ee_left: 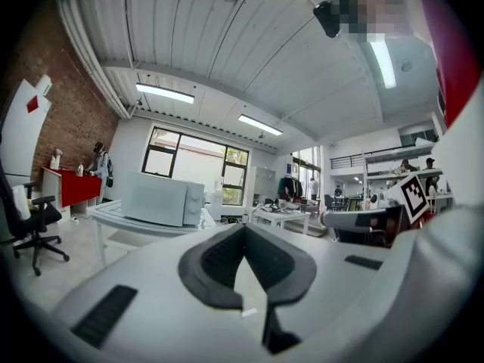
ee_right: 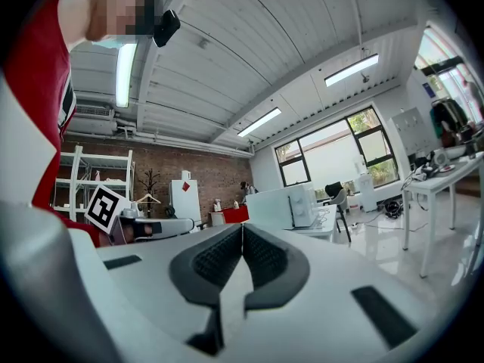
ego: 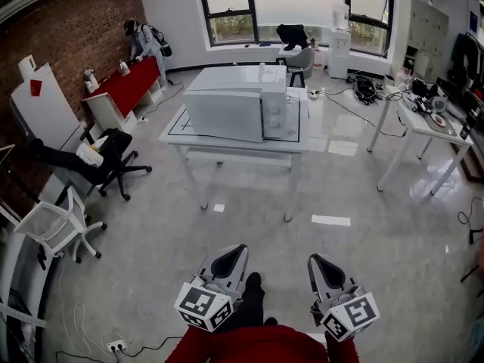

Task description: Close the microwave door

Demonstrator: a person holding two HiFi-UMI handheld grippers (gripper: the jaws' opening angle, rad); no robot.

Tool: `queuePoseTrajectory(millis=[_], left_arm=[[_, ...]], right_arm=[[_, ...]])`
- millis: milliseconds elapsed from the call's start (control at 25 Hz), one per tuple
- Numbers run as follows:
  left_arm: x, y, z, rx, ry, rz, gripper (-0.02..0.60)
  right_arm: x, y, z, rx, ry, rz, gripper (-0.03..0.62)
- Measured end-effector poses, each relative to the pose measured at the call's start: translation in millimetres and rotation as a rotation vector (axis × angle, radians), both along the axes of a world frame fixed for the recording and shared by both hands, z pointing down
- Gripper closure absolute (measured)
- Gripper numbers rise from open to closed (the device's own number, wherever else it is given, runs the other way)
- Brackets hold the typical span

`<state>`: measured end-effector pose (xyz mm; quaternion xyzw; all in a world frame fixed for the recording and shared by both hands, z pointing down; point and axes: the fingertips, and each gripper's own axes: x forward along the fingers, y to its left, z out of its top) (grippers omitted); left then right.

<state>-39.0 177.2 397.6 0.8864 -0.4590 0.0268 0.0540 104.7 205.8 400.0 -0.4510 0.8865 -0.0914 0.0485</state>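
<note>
Lower left of centre, the left gripper (ego: 233, 252) is hovering, jaws together and empty. The microwave (ego: 236, 106) is sitting on the white table (ego: 175, 130) at upper centre, door looking shut. Lower right, the right gripper (ego: 318, 262) is hovering, jaws likewise together and empty.

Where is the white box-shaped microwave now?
The white microwave stands on the white table, upper centre in the head view, right of the black chair.

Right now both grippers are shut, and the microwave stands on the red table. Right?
No. The head view shows the microwave on the white table, not the red one. The left gripper and right gripper are shut.
</note>
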Motion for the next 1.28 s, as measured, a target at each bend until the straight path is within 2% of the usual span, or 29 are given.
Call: queuePoseTrajectory(millis=[200,400,720,880,1080,1280], left_arm=[[-1,-22,6,-0.013,-0.007,-0.016,0.571],[-12,-68,11,-0.023,0.017,-0.030,0.571],[-24,-176,24,-0.038,0.015,-0.014,0.571],[-25,-228,17,-0.040,0.022,0.016,0.571],[-25,-286,11,-0.041,0.001,0.039,0.571],[-31,-330,5,-0.002,-0.019,0.040,0.571]], right_arm=[[-1,-22,8,-0.024,-0.012,-0.006,0.580],[-7,-64,11,-0.024,-0.009,-0.008,0.580],[-15,-163,21,-0.055,0.005,0.019,0.580],[-21,-217,12,-0.008,0.013,0.023,0.580],[-33,-278,-1,0.003,0.014,0.020,0.580],[-47,-329,-7,0.011,0.029,0.010,0.580]])
